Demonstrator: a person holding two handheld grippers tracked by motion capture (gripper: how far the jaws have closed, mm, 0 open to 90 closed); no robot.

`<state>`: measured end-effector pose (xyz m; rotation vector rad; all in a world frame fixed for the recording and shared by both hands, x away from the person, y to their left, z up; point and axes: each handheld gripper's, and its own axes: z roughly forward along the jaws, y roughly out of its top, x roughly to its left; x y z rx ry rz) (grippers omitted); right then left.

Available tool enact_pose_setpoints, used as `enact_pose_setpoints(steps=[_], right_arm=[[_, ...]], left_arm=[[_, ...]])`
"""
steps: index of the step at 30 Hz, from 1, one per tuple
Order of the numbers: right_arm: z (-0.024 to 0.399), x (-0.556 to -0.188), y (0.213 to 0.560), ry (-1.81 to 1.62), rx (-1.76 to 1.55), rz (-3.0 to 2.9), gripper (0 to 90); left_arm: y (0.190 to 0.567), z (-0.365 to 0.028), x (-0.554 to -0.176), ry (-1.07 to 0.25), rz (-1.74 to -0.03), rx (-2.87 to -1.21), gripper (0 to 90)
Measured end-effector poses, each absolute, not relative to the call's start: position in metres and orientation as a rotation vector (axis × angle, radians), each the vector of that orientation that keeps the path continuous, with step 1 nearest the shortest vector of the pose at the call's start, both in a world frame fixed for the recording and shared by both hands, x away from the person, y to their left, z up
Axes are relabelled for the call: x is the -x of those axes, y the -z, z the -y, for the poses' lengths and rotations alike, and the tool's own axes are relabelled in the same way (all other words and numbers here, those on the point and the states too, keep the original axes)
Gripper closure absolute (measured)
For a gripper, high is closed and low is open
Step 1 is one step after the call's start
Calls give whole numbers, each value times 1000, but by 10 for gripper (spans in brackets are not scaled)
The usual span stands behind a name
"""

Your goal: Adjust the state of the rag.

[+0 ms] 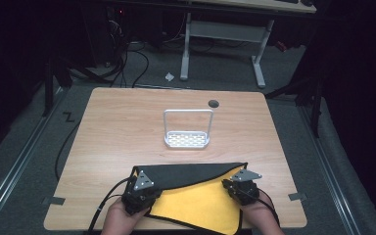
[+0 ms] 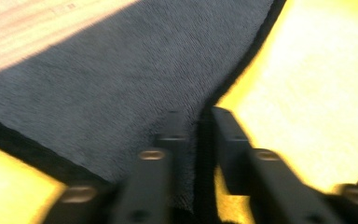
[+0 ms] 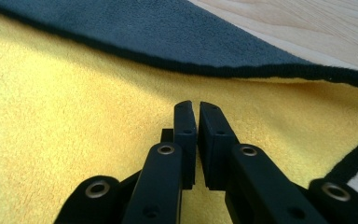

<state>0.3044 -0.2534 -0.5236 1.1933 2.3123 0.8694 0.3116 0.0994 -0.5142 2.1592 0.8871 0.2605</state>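
My left gripper [image 1: 140,192] has its jaws pinched on the folded edge of the yellow-and-grey cloth [image 1: 200,198], grey pile bunched between the pads. My right gripper [image 1: 242,187] is closed over the yellow face, with nothing visible between its pads. The cloth lies at the near edge of the wooden table [image 1: 117,127], its grey side folded over the far part. Farther back stands a white wire rack [image 1: 188,129].

cloth [image 1: 196,188]: yellow on one face, dark grey on the other, with black edging
table [image 1: 127,127]: light wood grain
rack [image 1: 187,128]: white, perforated base
grippers' jaws: black
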Motion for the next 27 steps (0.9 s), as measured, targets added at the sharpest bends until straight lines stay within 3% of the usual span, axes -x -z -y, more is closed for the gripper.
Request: enact_pose_setpoints(steps=[4,10,15,18,21,27], right_arm=[[253,-305,524,-867,-1191,-2310,865],[253,-306,524,-869,-1186,-2314,865],[254,-307,524,-875,-1186,-2318,865],[255,-307,524,-880,-1187,-2317,865],[255,-307,524,-881,-1187,-2316,865],[255,-307,524,-878,-1184,-2318,864]], left_arm=[[498,-110,-335,-334,-914,-2085,842],[492,-130,-405,-356,-1048,-2005,825],[503,-135,-444,-327,-1148,-1999,674],[496,-143,-443,-310,-1155,-1923,561],[479,-155,-428,-324,-1136,-1834,513],[477,-175,-380,-348,-1118,-1815,537]])
